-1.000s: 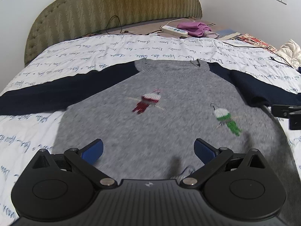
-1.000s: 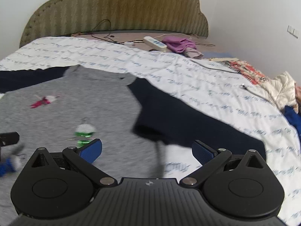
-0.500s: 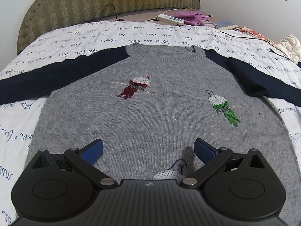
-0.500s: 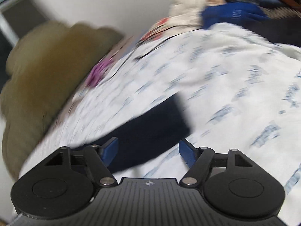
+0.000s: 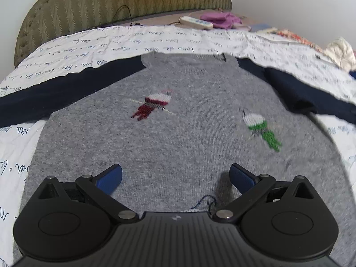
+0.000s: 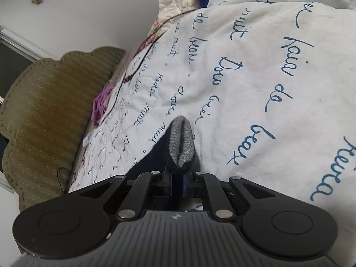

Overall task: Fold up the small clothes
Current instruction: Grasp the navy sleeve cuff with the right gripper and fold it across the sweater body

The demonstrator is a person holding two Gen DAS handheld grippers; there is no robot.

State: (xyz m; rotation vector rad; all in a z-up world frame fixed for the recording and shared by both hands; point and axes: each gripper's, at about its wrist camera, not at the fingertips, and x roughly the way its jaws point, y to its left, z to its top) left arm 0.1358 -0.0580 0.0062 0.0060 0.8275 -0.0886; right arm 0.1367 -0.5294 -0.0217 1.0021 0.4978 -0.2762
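A grey knit sweater (image 5: 189, 138) with navy sleeves lies flat, front up, on the white bedspread (image 5: 178, 40). It carries a red stitched figure (image 5: 153, 104) and a green one (image 5: 262, 129). My left gripper (image 5: 175, 173) hovers open over the sweater's lower body, with only fabric below its blue pads. The sweater's right sleeve (image 5: 300, 93) runs out to the right. In the right wrist view, my right gripper (image 6: 178, 178), rolled sideways, has its jaws closing tight on the grey cuff (image 6: 181, 142) of the navy sleeve (image 6: 153, 160), and the pads pinch it.
An olive padded headboard (image 5: 111, 4) stands at the far end. A white power strip (image 5: 195, 22) and a purple cloth (image 5: 222, 19) lie beside it. A cream jacket (image 5: 340, 53) sits at the right edge. A black cable (image 6: 138, 66) crosses the bedspread.
My right gripper swung out along the navy sleeve, rolled onto its side and went from wide open to closed on the cuff. The left gripper stayed open over the sweater.
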